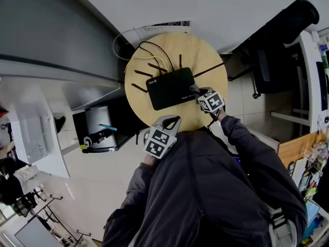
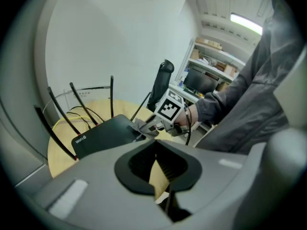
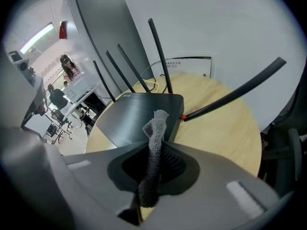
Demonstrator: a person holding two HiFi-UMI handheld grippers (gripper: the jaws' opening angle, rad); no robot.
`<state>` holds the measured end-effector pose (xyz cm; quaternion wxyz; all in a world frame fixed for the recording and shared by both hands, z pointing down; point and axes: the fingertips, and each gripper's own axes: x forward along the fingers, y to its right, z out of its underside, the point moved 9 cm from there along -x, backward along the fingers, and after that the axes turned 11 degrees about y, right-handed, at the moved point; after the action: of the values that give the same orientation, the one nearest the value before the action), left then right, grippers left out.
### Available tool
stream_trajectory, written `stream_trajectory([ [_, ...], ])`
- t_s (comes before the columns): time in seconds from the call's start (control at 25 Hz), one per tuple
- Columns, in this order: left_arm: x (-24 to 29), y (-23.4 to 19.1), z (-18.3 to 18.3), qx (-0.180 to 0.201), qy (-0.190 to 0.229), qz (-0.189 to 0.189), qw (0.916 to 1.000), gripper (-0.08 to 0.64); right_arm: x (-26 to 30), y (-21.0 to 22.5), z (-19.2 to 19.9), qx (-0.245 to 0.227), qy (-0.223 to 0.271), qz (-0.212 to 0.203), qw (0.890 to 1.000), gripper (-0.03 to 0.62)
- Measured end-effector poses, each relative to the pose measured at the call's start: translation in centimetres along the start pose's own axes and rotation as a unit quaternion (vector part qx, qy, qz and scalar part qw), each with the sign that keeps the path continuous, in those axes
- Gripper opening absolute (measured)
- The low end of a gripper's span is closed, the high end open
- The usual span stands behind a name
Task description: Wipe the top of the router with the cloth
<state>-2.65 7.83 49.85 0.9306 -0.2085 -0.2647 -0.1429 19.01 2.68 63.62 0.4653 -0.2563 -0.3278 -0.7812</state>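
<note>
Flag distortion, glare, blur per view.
Head view: heavy fisheye, walls bow round the table; even light. Left gripper view: dark vignette, ceiling light blown out, foreground soft. Right gripper view: same vignette, cloth crisp, dull sheen on the router top.

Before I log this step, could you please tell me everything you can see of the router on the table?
The router is a flat, black, matte box with white WiFi 6 print at one corner. Thin black antennas stand up around its edges. It lies flat on the round wooden table, cables behind it. The grey cloth in the right gripper seems to touch its right edge.
</note>
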Motion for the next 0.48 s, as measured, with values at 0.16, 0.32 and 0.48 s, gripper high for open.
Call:
stream_trajectory([
  [0.16, 1.1, 1.3, -0.6, -0.006, -0.005, -0.003, 1.0, 0.0, -0.2, 0.1, -0.2, -0.01, 0.002, -0.016, 1.0, 0.031],
  [0.32, 1.8, 2.6, -0.5, -0.018, -0.01, -0.011, 0.9997, 0.0, -0.3, 0.4, -0.1, -0.017, 0.003, -0.032, 0.999, 0.031],
  [0.48, 1.5, 2.9, 0.0, -0.029, -0.011, -0.023, 0.9993, 0.0, -0.1, 0.5, -0.3, -0.03, 0.0, -0.039, 0.999, 0.031],
])
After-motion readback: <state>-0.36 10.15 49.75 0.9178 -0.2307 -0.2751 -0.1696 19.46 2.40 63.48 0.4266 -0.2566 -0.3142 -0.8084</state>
